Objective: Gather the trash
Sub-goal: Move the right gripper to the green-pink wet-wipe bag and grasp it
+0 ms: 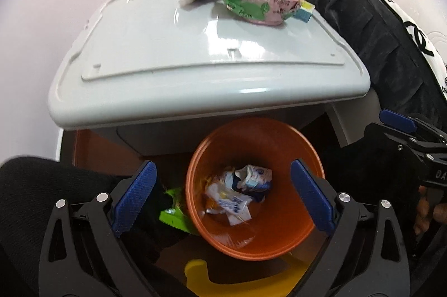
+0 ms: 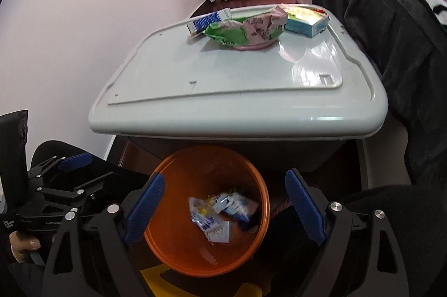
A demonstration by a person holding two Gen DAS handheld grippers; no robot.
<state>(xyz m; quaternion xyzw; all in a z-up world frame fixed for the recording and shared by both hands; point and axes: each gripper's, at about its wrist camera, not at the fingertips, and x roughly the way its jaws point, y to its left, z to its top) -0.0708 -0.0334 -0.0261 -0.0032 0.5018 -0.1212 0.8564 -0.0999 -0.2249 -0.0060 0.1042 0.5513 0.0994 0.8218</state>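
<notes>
Left gripper (image 1: 222, 193) spread wide, holding nothing, orange bin (image 1: 279, 241) directly below between its fingers; crumpled wrappers (image 1: 240, 193) lie inside. Right gripper (image 2: 225, 209) likewise wide and bare over the bin. Ahead on the grey lid (image 2: 223, 79): green-pink packet (image 2: 245, 30), blue box (image 2: 208, 21), teal box (image 2: 307, 21)

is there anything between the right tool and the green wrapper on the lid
Nothing visible. The right tool hangs open over the orange bin, and the bare grey lid stretches ahead up to the green wrapper. A blue-and-white box and a light blue box flank the wrapper at the far end, not in front of it.
</notes>
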